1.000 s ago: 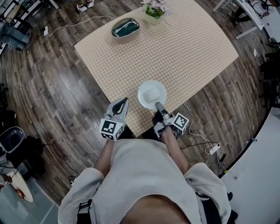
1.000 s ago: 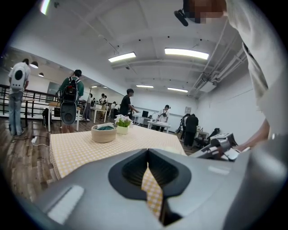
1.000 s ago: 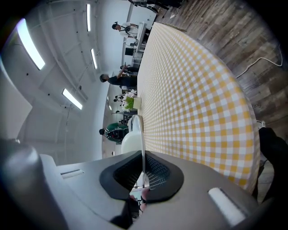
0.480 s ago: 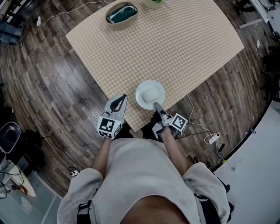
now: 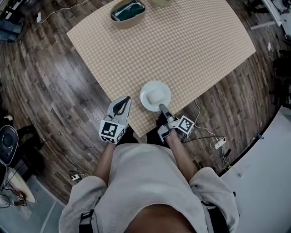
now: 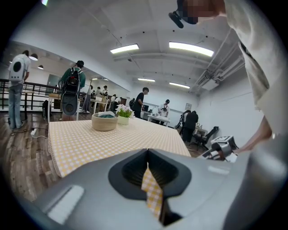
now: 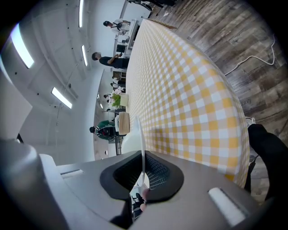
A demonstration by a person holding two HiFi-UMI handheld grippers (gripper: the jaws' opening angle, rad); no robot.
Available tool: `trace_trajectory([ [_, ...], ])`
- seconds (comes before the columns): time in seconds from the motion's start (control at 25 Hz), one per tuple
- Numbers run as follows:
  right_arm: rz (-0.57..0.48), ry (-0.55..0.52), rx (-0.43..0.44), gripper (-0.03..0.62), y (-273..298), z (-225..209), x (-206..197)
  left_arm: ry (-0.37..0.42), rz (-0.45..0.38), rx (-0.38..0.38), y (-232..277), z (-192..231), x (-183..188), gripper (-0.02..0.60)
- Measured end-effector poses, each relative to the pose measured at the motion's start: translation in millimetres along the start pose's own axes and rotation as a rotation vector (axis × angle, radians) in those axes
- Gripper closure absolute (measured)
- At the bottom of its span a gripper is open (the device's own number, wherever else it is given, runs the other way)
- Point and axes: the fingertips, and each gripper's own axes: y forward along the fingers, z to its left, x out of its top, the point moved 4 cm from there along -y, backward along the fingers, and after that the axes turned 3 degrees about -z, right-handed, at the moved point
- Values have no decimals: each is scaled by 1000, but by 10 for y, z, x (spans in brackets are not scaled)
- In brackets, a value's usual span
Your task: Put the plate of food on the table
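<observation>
Table (image 5: 191,45) yellow-checked; plank floor (image 5: 50,95); basket (image 5: 127,12) far end, plate (image 5: 155,95) near.

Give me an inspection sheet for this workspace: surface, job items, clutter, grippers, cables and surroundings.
Surface: table under a yellow checked cloth.
Job's things: white plate of food over the near edge; contact unclear.
Clutter: basket and flower pot at the far side.
Grippers: right gripper shut on the plate's rim; left gripper shut, empty.
Cables: white cable and power strip on the floor.
Surroundings: wooden floor; people beyond.
</observation>
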Motion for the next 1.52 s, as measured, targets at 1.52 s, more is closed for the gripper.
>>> trace_trajectory([
  [1.52,-74,-37,85,585,1940,751,1032,-34,20,79,-298,254,-63,572],
])
